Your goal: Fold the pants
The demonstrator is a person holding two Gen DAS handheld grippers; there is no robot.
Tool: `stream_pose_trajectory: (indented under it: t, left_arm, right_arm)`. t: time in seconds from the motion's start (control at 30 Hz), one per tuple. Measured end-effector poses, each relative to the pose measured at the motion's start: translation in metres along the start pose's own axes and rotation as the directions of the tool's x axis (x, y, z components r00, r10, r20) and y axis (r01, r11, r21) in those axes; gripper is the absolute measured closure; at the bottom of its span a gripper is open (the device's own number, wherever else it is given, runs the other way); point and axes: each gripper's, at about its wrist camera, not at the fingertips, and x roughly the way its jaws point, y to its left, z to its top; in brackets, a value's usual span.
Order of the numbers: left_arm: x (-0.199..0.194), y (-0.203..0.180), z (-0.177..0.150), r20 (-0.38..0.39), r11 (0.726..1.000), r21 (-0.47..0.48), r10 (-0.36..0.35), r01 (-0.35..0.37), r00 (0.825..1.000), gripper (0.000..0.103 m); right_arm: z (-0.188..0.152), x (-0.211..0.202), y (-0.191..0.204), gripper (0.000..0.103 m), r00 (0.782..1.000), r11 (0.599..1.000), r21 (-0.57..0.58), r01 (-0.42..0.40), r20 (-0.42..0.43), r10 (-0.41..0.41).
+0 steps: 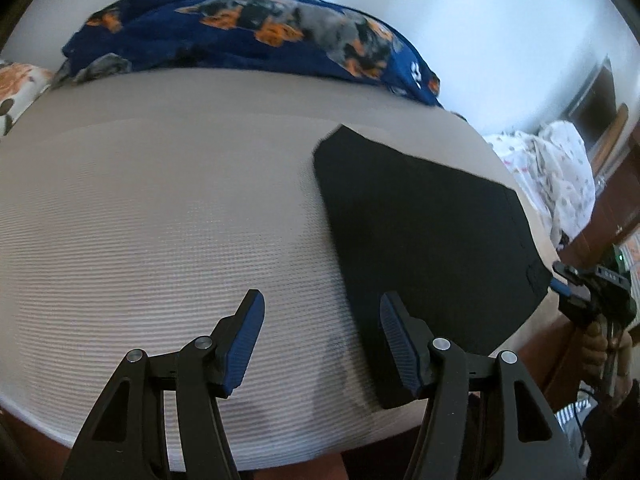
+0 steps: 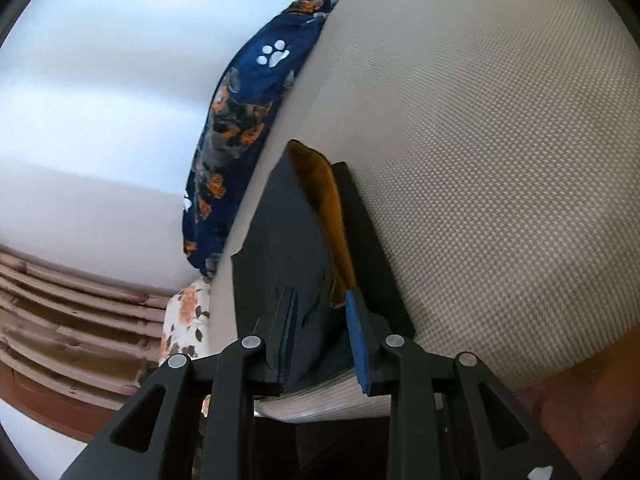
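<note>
The black pants (image 1: 424, 232) lie folded into a flat rectangle on the beige ribbed bed cover (image 1: 160, 220). My left gripper (image 1: 322, 312) is open and empty, hovering over the pants' near left edge, its right finger above the cloth. My right gripper (image 1: 560, 280) shows at the pants' right corner. In the right wrist view my right gripper (image 2: 320, 304) has its jaws partly apart around the edge of the pants (image 2: 280, 240), where an orange-brown inner lining (image 2: 324, 208) shows between the layers.
A navy blanket with dog and paw prints (image 1: 248, 32) lies along the far side of the bed. A white patterned cloth (image 1: 556, 168) is heaped at the right, by dark wooden furniture (image 1: 612, 200). A floral pillow (image 2: 186, 320) sits near the wall.
</note>
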Motion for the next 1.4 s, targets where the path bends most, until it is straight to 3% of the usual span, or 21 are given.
stream_pose_trajectory:
  t: [0.03,0.17,0.33,0.43,0.5,0.63,0.77,0.87,1.0,1.1,1.4]
  left_arm:
    - [0.004,-0.004,0.001,-0.008,1.0,0.011,0.002,-0.002,1.0,0.042]
    - [0.01,-0.007,0.004,-0.017,0.999,0.034,0.01,-0.01,1.0,0.042]
    - [0.006,-0.008,0.005,0.001,0.999,0.05,0.014,-0.014,1.0,0.042]
    - [0.014,-0.008,0.005,-0.021,0.999,0.05,0.022,-0.02,1.0,0.042]
    - [0.018,-0.008,0.004,-0.033,0.998,0.052,0.029,-0.027,0.999,0.042]
    - [0.02,-0.011,0.001,-0.037,0.997,0.065,0.032,-0.03,0.999,0.042]
    - [0.027,-0.013,0.001,-0.042,0.997,0.074,0.034,-0.031,0.999,0.042]
    - [0.029,-0.012,0.0,-0.046,0.997,0.067,0.031,-0.027,0.998,0.042]
    - [0.03,-0.008,0.0,-0.04,0.998,0.063,0.033,-0.03,0.999,0.038]
    - [0.03,-0.008,0.002,-0.039,0.998,0.059,0.034,-0.032,0.999,0.038]
    - [0.036,-0.005,0.002,-0.056,1.0,0.029,0.009,-0.008,0.998,0.035]
  right_arm:
    - [0.001,0.001,-0.002,0.091,1.0,1.0,0.01,0.004,0.003,-0.004]
    - [0.001,-0.001,0.001,0.093,1.0,1.0,-0.006,0.006,-0.008,-0.006]
    - [-0.017,-0.012,-0.001,0.094,0.998,0.997,0.046,-0.057,-0.032,0.059]
    - [-0.022,-0.002,-0.024,0.096,0.998,0.996,0.088,-0.017,-0.054,0.021]
    - [-0.019,0.0,-0.034,0.096,0.998,0.991,0.127,-0.046,-0.043,0.052]
    - [-0.014,-0.01,-0.01,0.096,0.999,0.998,0.04,-0.039,-0.02,0.04]
    - [-0.007,-0.005,-0.006,0.097,0.998,0.999,-0.014,0.048,-0.05,-0.049]
    - [-0.006,-0.003,-0.02,0.098,0.998,0.999,0.022,0.031,-0.058,-0.03]
    - [-0.004,-0.011,-0.005,0.09,0.999,0.998,-0.052,0.03,-0.027,-0.032]
    - [0.001,-0.011,0.011,0.09,0.995,0.986,-0.133,0.097,-0.014,-0.099]
    - [0.011,0.024,0.022,0.084,0.978,0.963,-0.222,0.151,-0.105,-0.178]
